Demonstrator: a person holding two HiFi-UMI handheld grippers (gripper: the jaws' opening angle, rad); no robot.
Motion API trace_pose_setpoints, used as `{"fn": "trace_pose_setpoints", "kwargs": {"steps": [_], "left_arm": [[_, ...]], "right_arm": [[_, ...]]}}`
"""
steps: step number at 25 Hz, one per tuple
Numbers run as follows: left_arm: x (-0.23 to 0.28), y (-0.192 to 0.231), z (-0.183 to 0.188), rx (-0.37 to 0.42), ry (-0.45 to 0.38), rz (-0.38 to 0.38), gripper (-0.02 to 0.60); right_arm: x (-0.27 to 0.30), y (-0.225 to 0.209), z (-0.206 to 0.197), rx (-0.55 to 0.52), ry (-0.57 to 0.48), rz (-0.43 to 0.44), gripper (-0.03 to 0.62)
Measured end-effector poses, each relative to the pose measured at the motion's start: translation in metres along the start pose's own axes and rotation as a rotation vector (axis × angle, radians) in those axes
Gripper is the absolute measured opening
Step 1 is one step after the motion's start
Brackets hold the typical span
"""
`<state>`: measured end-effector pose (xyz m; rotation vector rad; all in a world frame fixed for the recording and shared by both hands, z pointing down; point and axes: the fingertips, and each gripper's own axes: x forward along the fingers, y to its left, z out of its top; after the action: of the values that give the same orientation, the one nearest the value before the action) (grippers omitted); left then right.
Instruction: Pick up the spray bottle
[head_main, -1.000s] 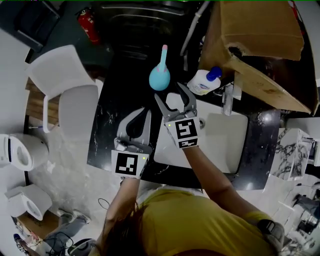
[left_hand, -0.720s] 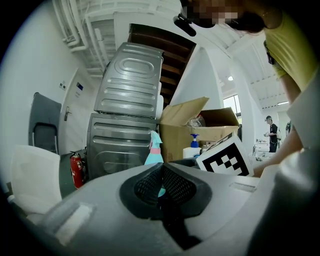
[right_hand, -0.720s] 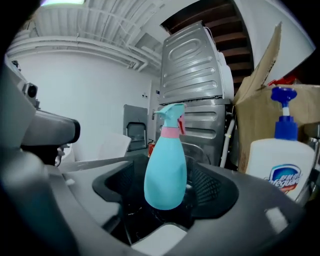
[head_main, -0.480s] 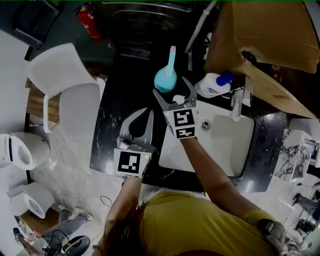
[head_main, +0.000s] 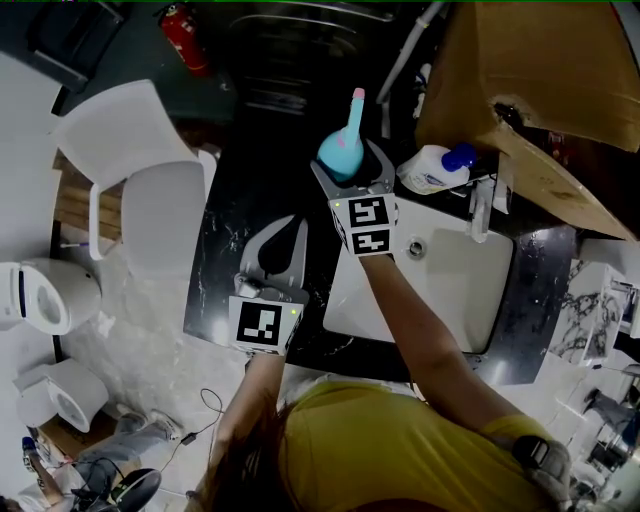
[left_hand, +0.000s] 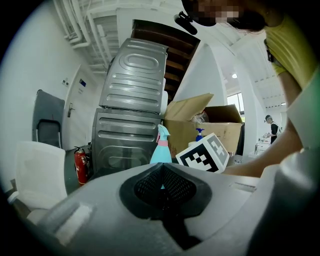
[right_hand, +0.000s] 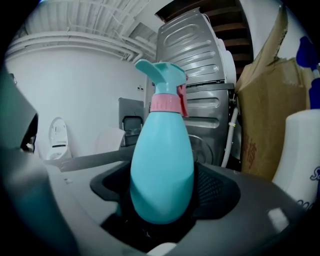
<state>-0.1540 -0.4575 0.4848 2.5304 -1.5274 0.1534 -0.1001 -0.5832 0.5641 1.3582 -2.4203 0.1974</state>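
Black marble counter (head_main: 235, 190) runs away from the person, with a white chair (head_main: 150, 215) standing off to its left and a red fire extinguisher (head_main: 182, 38) at the far left. Over the near part of the counter the left gripper (head_main: 296, 224) is held with its jaws brought together and nothing between them. Just right of it and farther off, the right gripper (head_main: 347, 165) reaches to the spray bottle (head_main: 338, 150), a teal, pear-shaped bottle with a pink collar, upright on the counter by the far left corner of the white sink (head_main: 450, 300). The jaws are spread wide to either side of the bottle's belly, which sits deep between them; the pads don't look to be squeezing it. Right of the spray bottle a white pump bottle (head_main: 428, 170) with a blue top stands beside the tap (head_main: 484, 205), and a big cardboard box (head_main: 530, 70) fills the far right
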Motion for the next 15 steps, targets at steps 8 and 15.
{"fn": "trace_pose_setpoints", "kwargs": {"steps": [8, 15], "left_arm": [[-0.007, -0.005, 0.001, 0.012, 0.005, 0.007, 0.003], [-0.019, -0.017, 0.007, 0.026, -0.005, 0.013, 0.003]], "right_arm": [[0.000, -0.002, 0.000, -0.008, -0.011, 0.005, 0.374], [-0.020, -0.005, 0.009, -0.004, -0.046, -0.005, 0.370]]}}
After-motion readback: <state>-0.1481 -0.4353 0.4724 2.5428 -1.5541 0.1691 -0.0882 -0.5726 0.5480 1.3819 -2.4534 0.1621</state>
